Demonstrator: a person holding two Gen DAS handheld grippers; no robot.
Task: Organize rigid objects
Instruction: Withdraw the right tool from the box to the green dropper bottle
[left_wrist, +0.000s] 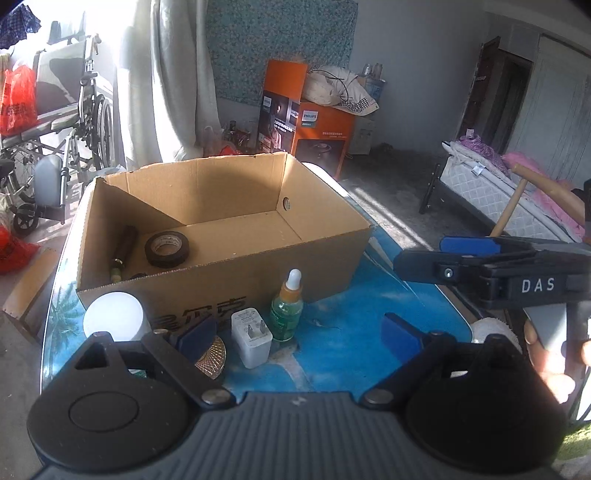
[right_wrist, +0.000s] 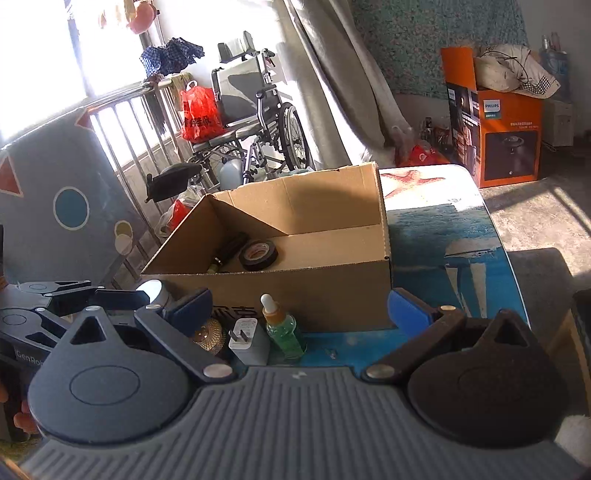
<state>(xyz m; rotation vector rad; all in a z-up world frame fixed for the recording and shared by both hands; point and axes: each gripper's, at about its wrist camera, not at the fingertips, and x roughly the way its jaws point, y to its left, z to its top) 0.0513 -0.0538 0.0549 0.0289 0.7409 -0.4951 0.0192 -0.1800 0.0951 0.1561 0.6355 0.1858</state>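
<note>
Nearest you, your left gripper (left_wrist: 299, 332) has its jaws spread wide with nothing between them, and your right gripper (right_wrist: 299, 310) is spread just as wide and equally empty. Both point down at the cardboard box (left_wrist: 221, 266), which stands open-topped on the blue-patterned counter (left_wrist: 351, 339). Just in front of the box's near wall stand, side by side, a round gold mesh object (left_wrist: 212, 356), a white plug adapter (left_wrist: 251, 338) and a green dropper bottle (left_wrist: 287, 310), the bottle upright and almost against the wall. A white round-topped container (left_wrist: 112, 315) stands at the box's near left corner. Inside the box, toward its left end, a roll of black tape (left_wrist: 167, 248) lies flat, with a dark cylindrical object (left_wrist: 123, 251) beside it along the left wall. Beyond the box stands an orange carton (left_wrist: 321, 136), and to the box's far left a wheelchair (left_wrist: 66, 140).
</note>
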